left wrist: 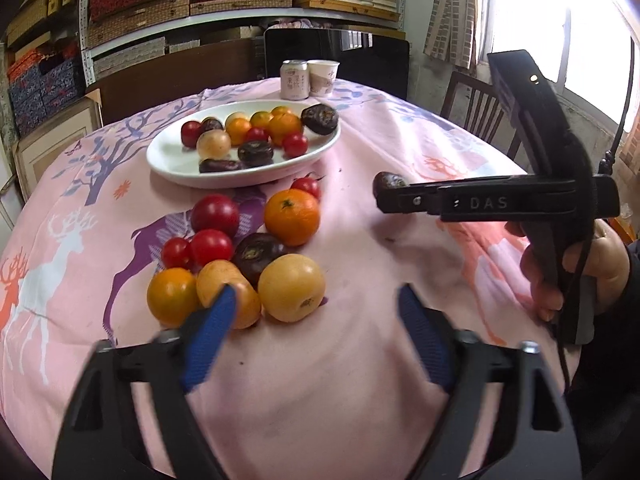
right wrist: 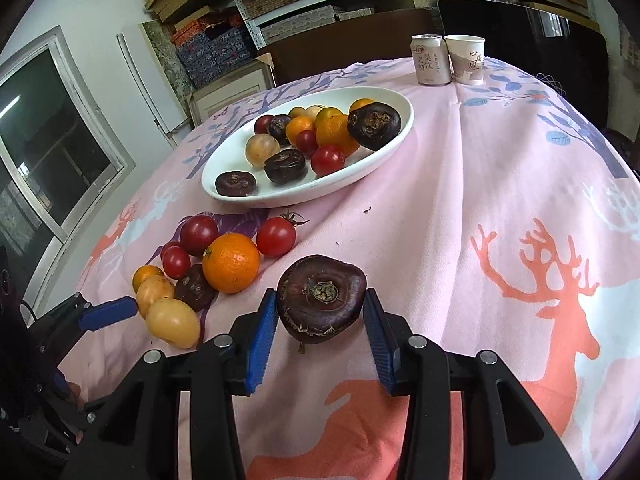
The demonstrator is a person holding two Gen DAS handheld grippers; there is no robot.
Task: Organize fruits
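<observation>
My right gripper (right wrist: 321, 308) is shut on a dark brown water chestnut (right wrist: 320, 298) and holds it above the pink cloth; it also shows in the left wrist view (left wrist: 390, 186). A white oval plate (right wrist: 384, 98) holds several oranges, cherry tomatoes, yellow fruits and water chestnuts; it also shows in the left wrist view (left wrist: 172, 160). A loose pile lies in front of it: an orange (right wrist: 231, 263), tomatoes (right wrist: 276, 236), yellow fruits (right wrist: 173, 322) and a water chestnut (right wrist: 195, 287). My left gripper (left wrist: 316, 300) is open, its left finger by a yellow fruit (left wrist: 291, 287).
A drink can (right wrist: 430, 60) and a paper cup (right wrist: 466, 59) stand at the table's far edge. A dark chair (left wrist: 336, 56) and shelves of boxes are behind the table. A wooden chair (left wrist: 476, 108) stands at the right.
</observation>
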